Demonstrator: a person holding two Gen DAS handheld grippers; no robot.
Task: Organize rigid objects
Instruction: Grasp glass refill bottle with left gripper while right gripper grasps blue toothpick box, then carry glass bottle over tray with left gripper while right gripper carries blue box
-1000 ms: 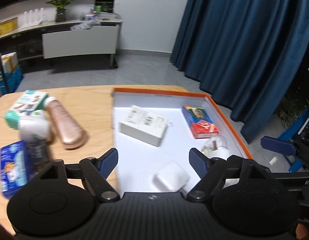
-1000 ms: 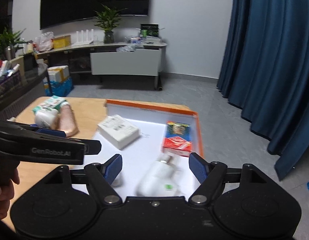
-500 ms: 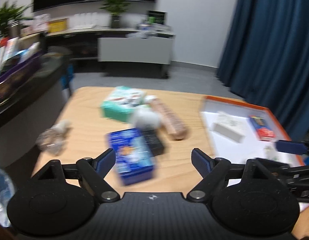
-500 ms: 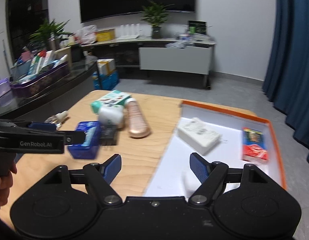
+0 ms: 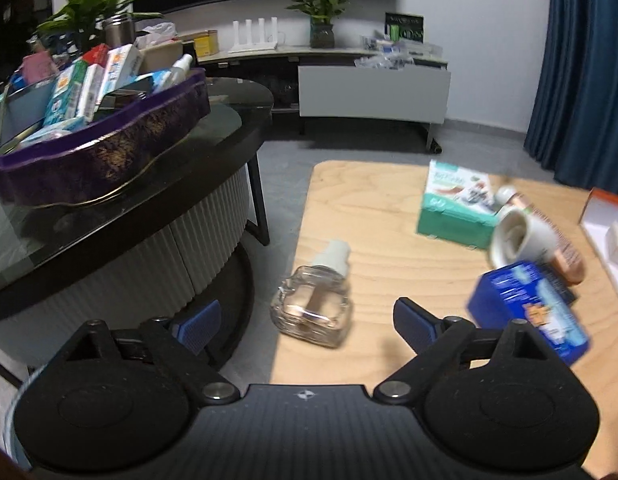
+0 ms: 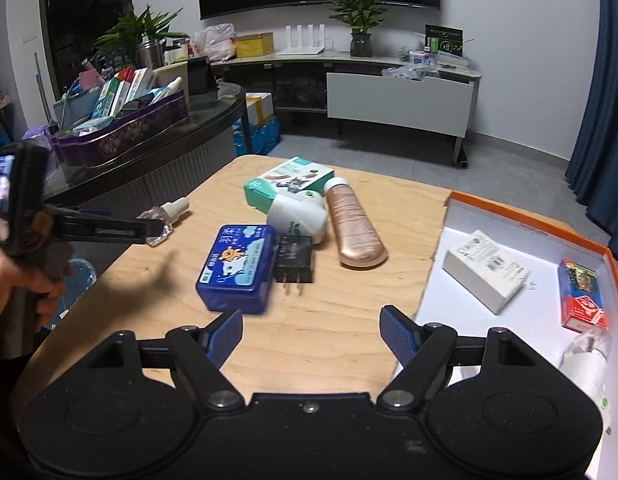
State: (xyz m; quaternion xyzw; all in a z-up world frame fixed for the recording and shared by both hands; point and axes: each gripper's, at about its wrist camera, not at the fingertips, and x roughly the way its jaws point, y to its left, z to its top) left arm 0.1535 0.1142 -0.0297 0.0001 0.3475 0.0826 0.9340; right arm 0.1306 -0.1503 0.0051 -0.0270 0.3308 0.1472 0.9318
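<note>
A clear glass bottle with a white cap (image 5: 314, 298) lies at the wooden table's left edge. My left gripper (image 5: 305, 320) is open, just short of it, the bottle between the finger lines. It also shows in the right wrist view (image 6: 163, 219), with the left gripper (image 6: 149, 229) beside it. My right gripper (image 6: 311, 336) is open and empty above the table's near side. A blue tin (image 6: 237, 266), black plug adapter (image 6: 293, 259), white container (image 6: 299, 215), rose-gold tube (image 6: 354, 228) and green box (image 6: 287, 184) lie mid-table.
An orange-rimmed white tray (image 6: 521, 216) at the right holds a white box (image 6: 487, 270), a red-blue card pack (image 6: 581, 298) and a white bottle (image 6: 585, 360). A dark round table (image 5: 121, 216) with a purple basket (image 5: 101, 152) stands left of the wooden table.
Both grippers swung left, away from the tray. My left gripper now faces the glass bottle at the table's left edge; my right now looks over the clustered objects. Both stayed open.
</note>
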